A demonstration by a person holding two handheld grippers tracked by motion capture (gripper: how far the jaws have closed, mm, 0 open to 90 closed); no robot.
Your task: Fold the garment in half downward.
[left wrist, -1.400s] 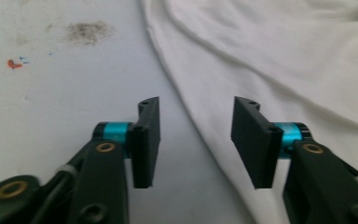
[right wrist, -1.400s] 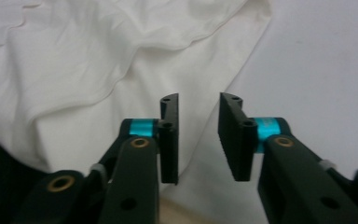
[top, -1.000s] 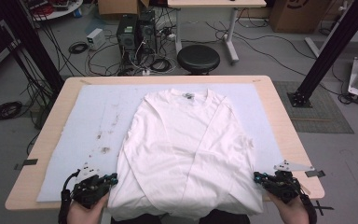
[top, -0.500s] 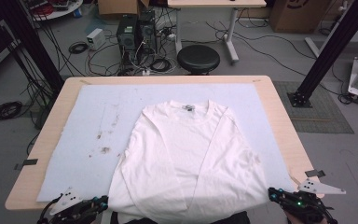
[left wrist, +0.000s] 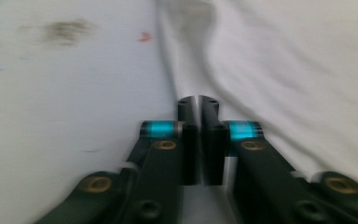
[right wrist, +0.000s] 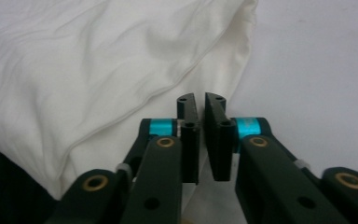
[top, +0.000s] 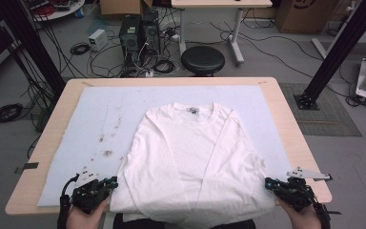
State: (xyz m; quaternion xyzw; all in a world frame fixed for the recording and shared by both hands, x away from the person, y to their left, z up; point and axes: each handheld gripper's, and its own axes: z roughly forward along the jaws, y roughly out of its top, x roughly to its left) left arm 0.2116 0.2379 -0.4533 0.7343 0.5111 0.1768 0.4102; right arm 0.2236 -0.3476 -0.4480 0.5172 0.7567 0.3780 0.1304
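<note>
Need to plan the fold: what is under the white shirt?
The white shirt lies on a pale mat that covers the wooden table; stains mark the mat's left part. Whatever lies beneath the cloth itself is hidden.

A pale blue mat covers the wooden desk — brown stains mark its left part. Beyond the desk stand a black round stool and two computer towers amid tangled cables — a cardboard box far right.

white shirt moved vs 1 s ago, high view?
Yes. The white shirt has slid toward the person: its collar now lies farther from the far edge of the table than it did a second ago.
</note>
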